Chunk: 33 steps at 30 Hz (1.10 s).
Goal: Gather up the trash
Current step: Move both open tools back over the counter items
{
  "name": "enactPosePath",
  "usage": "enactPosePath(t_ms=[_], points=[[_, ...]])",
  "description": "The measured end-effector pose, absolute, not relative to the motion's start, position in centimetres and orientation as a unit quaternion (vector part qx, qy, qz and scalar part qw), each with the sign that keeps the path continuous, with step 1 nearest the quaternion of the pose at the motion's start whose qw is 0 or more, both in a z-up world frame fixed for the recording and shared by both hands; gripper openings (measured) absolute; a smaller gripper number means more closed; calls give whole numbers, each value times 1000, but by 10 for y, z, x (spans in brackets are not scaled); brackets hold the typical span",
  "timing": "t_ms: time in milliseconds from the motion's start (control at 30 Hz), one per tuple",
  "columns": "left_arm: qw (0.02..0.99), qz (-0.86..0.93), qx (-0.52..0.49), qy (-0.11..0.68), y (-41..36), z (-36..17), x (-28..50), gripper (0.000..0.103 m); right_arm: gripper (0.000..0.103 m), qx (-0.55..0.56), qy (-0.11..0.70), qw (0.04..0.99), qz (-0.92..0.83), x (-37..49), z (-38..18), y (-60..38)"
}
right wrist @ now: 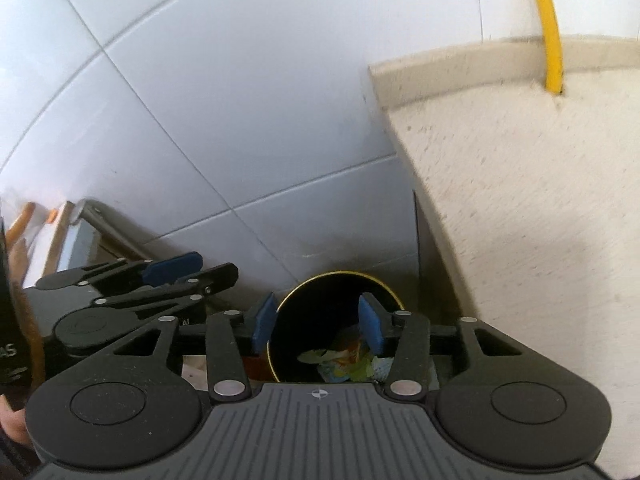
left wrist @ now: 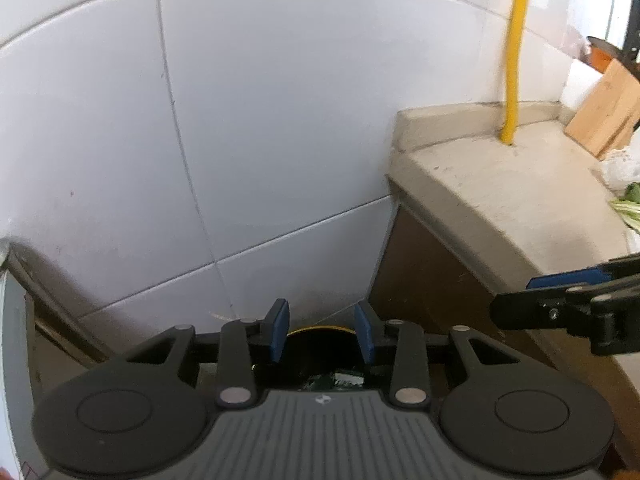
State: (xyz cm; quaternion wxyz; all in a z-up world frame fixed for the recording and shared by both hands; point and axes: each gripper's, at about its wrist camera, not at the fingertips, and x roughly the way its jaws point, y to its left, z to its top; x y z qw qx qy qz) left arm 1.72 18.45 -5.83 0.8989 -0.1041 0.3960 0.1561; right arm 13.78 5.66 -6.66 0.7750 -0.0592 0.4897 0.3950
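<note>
Both tongs (left wrist: pixel 322 334) (right wrist: pixel 318 322) parted, empty; bin (right wrist: pixel 304 320) half hidden, trash (right wrist: pixel 344 360) blurred.

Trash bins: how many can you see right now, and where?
1. A black trash bin with a yellow rim stands on the floor against the tiled wall, beside the counter, below both grippers, trash inside. Others may be hidden behind the grippers.
</note>
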Motion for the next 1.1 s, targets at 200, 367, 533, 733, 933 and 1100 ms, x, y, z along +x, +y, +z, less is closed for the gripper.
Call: enactPosePath(t_ms=[200,367,533,733,933,1100], points=[[911,130,-97,380,162,-43,11,30,57,-55,470,784,401,134,-49,38],[919,94,-88,374,133,-28,12,30,58,-35,458,794,398,133,-39,14],[927,50,-80,363,106,-12,25,31,60,-7,443,813,378,135,-26,-24],[931,-15,-57,359,67,3,51,36,63,18,412,855,313,138,-13,-86],[926,-83,-35,366,25,6,83,36,65,54,397,889,222,146,-10,-158],[922,-126,-17,366,-8,11,110,37,67,81,393,904,149,150,-15,-212]])
